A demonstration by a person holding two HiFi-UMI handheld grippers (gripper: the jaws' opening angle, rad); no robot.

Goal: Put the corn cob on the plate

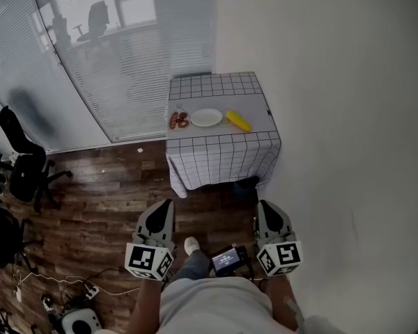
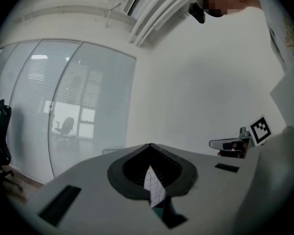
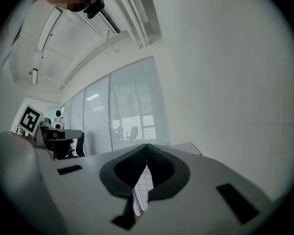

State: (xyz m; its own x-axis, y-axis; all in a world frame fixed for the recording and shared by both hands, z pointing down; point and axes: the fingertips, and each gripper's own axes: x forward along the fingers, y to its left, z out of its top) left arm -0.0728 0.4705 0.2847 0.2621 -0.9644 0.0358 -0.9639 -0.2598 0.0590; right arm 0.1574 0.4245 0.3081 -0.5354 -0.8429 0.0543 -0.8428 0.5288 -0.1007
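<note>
The corn cob [image 1: 238, 121] lies on the table [image 1: 223, 155] with the checked cloth, just right of the white plate [image 1: 206, 117]. It may touch the rim (too far off to tell). A small dish [image 1: 179, 121] of something red sits left of the plate. The left gripper [image 1: 166, 206] and right gripper [image 1: 265, 206] point level, well short of the table. Both have their jaws pressed together and hold nothing.

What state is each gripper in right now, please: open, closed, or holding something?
Left gripper: closed, holding nothing.
Right gripper: closed, holding nothing.
</note>
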